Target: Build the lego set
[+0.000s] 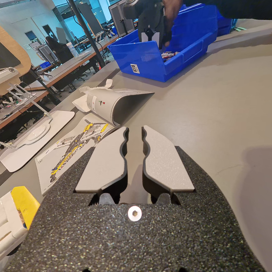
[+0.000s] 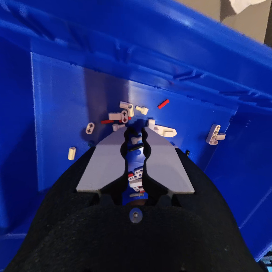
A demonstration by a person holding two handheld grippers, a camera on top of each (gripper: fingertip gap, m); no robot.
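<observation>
Right tongs [image 2: 134, 129], jaws slightly apart, grip nothing, tips down in the blue bin [image 2: 58, 95] among loose bricks [image 2: 125, 116]. Left tongs [image 1: 134, 129], narrowly open and empty, hover beside the booklet [image 1: 76, 147]. Closing blindly risks scattering or snagging several bricks.

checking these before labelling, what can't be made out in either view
- Right tool, right wrist view: blurred tips; whether they pinch a piece is unclear.
- Small pieces under it: mostly hidden by its fingers.
- Blue bin, left wrist view: contents hidden by its front wall and the right tool.
- Open booklet: lower corner covered by the left tool.
</observation>
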